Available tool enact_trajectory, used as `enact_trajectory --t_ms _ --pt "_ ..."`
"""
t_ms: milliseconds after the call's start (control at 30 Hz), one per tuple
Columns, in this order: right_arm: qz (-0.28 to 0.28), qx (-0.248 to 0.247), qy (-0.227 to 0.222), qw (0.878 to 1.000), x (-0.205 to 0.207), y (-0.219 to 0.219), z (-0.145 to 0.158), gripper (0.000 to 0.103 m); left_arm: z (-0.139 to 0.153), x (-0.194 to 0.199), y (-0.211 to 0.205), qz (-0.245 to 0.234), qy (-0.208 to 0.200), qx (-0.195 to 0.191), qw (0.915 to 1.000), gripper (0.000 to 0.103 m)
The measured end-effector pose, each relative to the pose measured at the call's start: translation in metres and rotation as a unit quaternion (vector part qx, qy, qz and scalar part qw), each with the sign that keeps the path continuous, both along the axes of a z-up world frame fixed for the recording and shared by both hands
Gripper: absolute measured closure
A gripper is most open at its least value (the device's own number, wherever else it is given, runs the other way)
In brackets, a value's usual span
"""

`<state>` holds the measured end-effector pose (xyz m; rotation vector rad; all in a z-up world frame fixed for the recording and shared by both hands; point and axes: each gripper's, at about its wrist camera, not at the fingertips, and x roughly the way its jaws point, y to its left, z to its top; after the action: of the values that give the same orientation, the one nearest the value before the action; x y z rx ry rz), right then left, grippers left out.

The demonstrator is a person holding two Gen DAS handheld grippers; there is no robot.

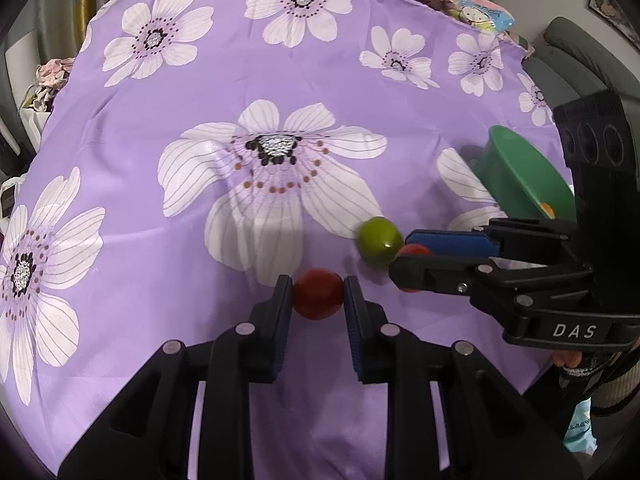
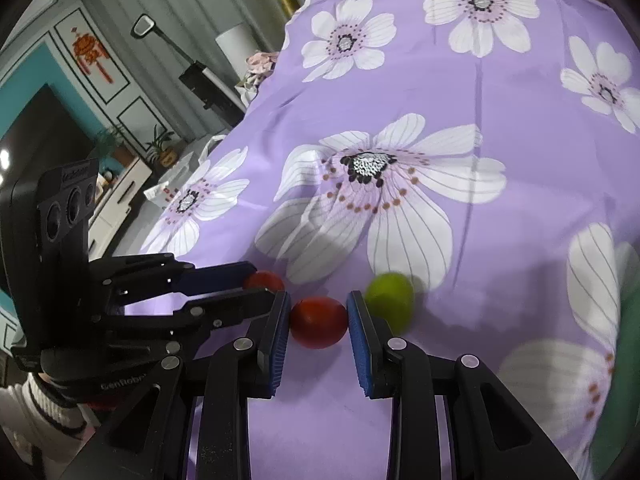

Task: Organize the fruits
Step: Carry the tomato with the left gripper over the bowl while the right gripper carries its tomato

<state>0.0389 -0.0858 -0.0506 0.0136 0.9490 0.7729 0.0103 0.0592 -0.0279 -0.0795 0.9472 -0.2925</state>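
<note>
The left gripper [image 1: 318, 294] clenches a red fruit [image 1: 318, 294] between its blue pads, just above the purple flowered cloth [image 1: 200, 92] on the desk. The right gripper [image 2: 319, 322] grasps a second red fruit [image 2: 319, 322] the same way. The two grippers sit close together, tips nearly meeting. A green fruit [image 1: 379, 241] lies loose on the cloth just beyond the right gripper's tips. A green bowl [image 1: 516, 172] stands farther right, near the desk's edge.
</note>
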Motion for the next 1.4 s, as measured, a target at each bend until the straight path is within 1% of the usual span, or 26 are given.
enact_trajectory --t_ms 267,567,1067,1400 --pt "-0.022 0.02 -0.004 1.0 -0.018 -0.023 0.007 0.072 0.007 -0.011 -0.014 -0.003 -0.001 -0.003 1.0 0.078" --pt "-0.042 0.033 -0.01 0.999 -0.028 -0.043 0.013 0.072 0.015 -0.018 -0.035 -0.02 -0.007 -0.004 0.9998 0.078" --pt "-0.067 0.053 -0.036 0.996 -0.041 -0.071 0.028 0.072 0.033 -0.018 -0.066 -0.049 -0.027 0.008 0.9984 0.078" --pt "-0.095 0.065 -0.052 0.992 -0.048 -0.097 0.036 0.072 0.041 -0.014 -0.091 -0.072 -0.034 0.016 0.9967 0.078"
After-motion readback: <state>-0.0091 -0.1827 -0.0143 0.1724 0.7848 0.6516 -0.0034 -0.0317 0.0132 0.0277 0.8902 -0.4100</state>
